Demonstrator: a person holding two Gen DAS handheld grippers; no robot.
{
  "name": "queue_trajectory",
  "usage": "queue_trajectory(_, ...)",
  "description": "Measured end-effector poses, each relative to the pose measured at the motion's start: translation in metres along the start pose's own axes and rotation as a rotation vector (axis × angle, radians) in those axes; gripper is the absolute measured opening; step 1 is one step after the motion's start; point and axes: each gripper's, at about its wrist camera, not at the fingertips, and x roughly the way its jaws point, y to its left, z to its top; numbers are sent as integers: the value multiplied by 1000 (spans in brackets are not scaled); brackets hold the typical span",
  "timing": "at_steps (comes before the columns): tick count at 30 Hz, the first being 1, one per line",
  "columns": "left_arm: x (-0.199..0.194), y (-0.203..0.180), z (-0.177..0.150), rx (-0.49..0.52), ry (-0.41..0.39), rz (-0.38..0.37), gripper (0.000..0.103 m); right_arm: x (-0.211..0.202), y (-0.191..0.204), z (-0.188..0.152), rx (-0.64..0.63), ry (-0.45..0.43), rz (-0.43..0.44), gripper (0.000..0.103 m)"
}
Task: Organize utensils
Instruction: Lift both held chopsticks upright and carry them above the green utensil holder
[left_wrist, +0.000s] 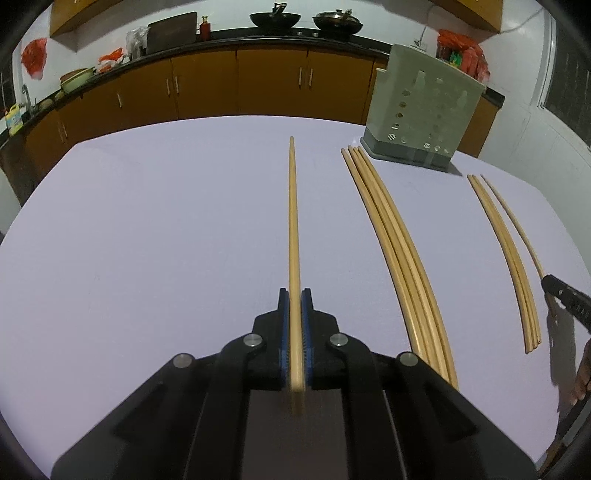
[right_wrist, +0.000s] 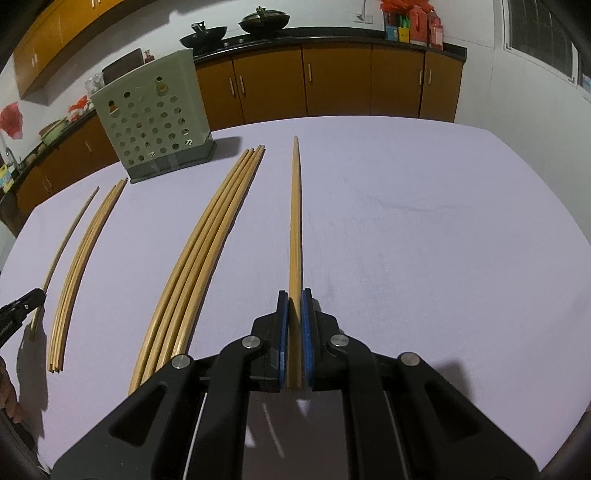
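Chopsticks are lying and being held all across the lilac worktop (left_wrist: 147, 221). Nearest us, we are clamping the left gripper (left_wrist: 294, 295) narrowly on one wooden chopstick (left_wrist: 293, 221), its tip pointing just left of the perforated utensil holder (left_wrist: 421, 114). We are likewise pinching the right gripper (right_wrist: 294, 297) tight on a second stick (right_wrist: 295, 221), whose tip is aiming to the right of the holder; we cannot tell whether it is one stick or two. Between the held sticks, a bundle of four (left_wrist: 391, 236) is resting flat with its far ends just short of the holder's base, and a smaller group (left_wrist: 506, 251) is sitting apart from that bundle. Beyond the holder, brown cabinets (left_wrist: 207, 85) are carrying two dark woks (left_wrist: 275, 18).
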Motion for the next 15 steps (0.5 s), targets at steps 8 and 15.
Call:
queue_trajectory(8, -58, 14, 34, 9, -182, 1, 8, -63, -6, 31, -28, -216, -19, 8)
queue_trajectory(15, -114, 24, 81, -7, -375, -14, 8, -103, -11, 68, -20, -367, -6, 8)
